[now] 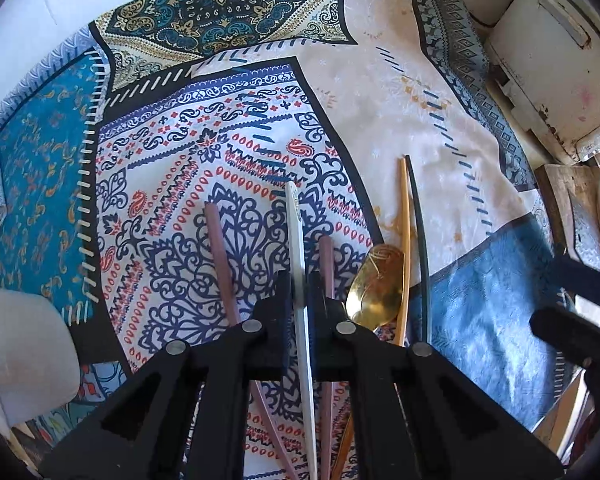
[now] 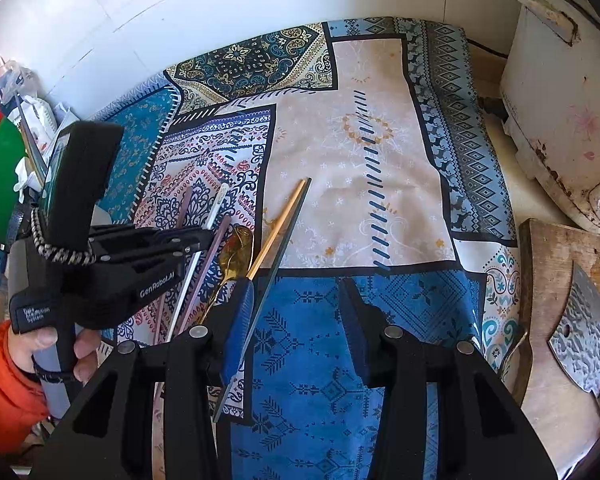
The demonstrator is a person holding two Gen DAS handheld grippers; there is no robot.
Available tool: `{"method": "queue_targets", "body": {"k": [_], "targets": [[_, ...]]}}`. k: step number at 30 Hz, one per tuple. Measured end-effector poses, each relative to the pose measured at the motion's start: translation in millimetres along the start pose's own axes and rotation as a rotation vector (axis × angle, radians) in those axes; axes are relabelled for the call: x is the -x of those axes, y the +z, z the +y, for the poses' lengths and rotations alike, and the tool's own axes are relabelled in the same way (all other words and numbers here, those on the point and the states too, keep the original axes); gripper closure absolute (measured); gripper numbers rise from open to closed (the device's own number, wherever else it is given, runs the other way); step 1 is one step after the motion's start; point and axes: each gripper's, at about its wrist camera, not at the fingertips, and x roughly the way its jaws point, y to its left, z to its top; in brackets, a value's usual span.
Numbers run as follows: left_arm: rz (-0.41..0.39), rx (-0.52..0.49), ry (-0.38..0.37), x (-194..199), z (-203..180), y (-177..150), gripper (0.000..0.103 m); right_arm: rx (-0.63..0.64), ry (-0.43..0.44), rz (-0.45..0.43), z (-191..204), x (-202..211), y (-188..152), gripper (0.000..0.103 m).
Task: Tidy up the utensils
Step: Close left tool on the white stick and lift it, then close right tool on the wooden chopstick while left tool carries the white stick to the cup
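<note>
Several utensils lie side by side on the patterned cloth. My left gripper [image 1: 300, 304] is shut on a white chopstick [image 1: 296, 240]; it also shows in the right wrist view [image 2: 210, 240]. Two pink chopsticks [image 1: 220, 248] lie on either side of it. To the right lie a gold spoon [image 1: 378, 288], an orange chopstick [image 1: 405, 216] and a black chopstick [image 1: 418, 224]. My right gripper [image 2: 296, 312] is open and empty over the blue patch, just right of the black chopstick [image 2: 288, 232] and orange chopstick [image 2: 282, 216]. The gold spoon [image 2: 238, 252] lies left of them.
A wooden cutting board [image 2: 556, 248] with a cleaver [image 2: 584, 336] lies at the right edge. A white appliance [image 2: 564, 112] stands at the back right. A white wall [image 2: 220, 8] runs behind. Clutter and a green box [image 2: 0, 176] sit at the left. A white object [image 1: 16, 344] sits at lower left.
</note>
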Motion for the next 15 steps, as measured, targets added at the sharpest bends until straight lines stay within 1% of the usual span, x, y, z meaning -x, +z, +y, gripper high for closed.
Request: {"method": "queue_targets", "body": {"k": [3,7,12,15], "targets": [[0.015,0.039,-0.025,0.1,7.2,2.5,0.098,0.0,0.005,0.001,0.7,-0.2,-1.0,0.063],[-0.027,0.075,-0.037,21.1,17.9,-9.4,0.098,0.009,0.015,0.008,5.5,-3.7,-1.3,0.063],[-0.128,0.064,-0.005,66.5,22.5,-35.7,0.098,0.014,0.049,0.024,17.8,-15.0,2.0,0.063],[-0.2,0.081,0.019,93.7,28.7,-50.1,0.098,0.02,0.063,0.038,27.6,-25.3,6.0,0.063]]}}
